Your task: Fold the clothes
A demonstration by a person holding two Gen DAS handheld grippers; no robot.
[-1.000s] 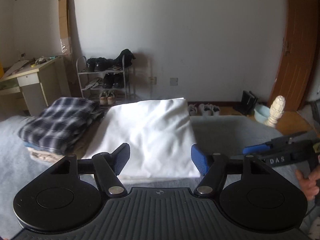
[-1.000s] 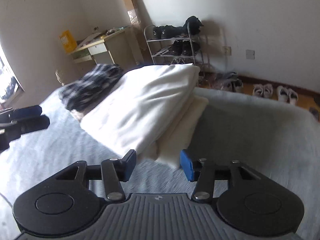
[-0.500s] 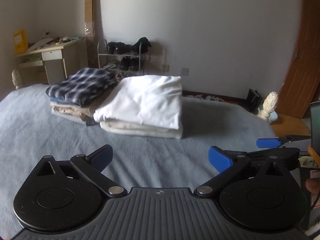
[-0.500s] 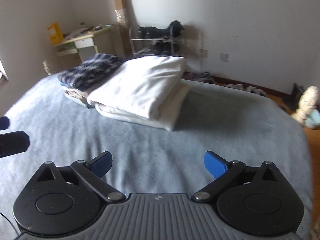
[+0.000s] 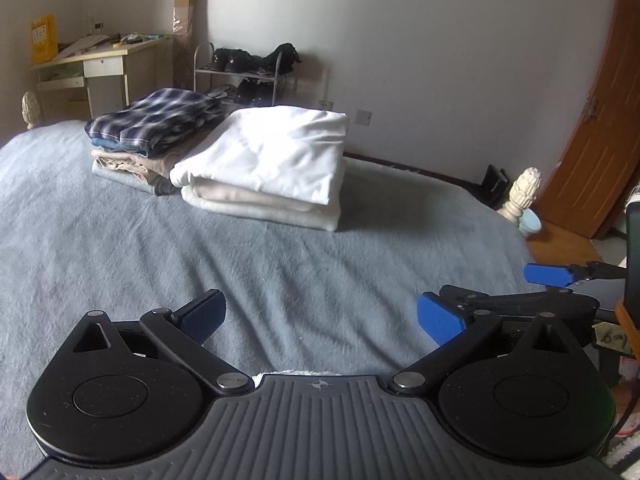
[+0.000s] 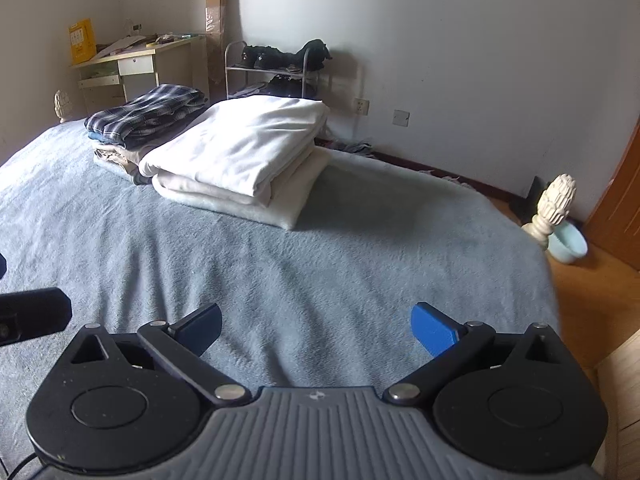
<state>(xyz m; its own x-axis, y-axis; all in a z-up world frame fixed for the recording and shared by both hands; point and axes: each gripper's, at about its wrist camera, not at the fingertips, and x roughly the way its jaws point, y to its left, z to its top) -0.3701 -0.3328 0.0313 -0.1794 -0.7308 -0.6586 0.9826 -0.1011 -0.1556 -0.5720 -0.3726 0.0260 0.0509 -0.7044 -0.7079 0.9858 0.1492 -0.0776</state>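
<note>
Clothes were out of my grip at this moment: my left tool (image 5: 318,316) and my right tool (image 6: 316,328) both stood spread as wide as they go, with nothing between the blue pads, only bare grey bed cover (image 5: 280,264) beneath them. Their jaws had just been opening. Farther out on the bed lay the folded white garment (image 5: 276,152) on a cream one (image 5: 256,204), touching the plaid-topped pile (image 5: 156,120) beside it. I judged the white cloth soft, light and limp, likely to sag or slide off the stack, so it wanted taking by a folded edge or corner with both tools. A second earlier both tools had hung close over the white stack, jaws narrower; now they had drawn well back from it.
</note>
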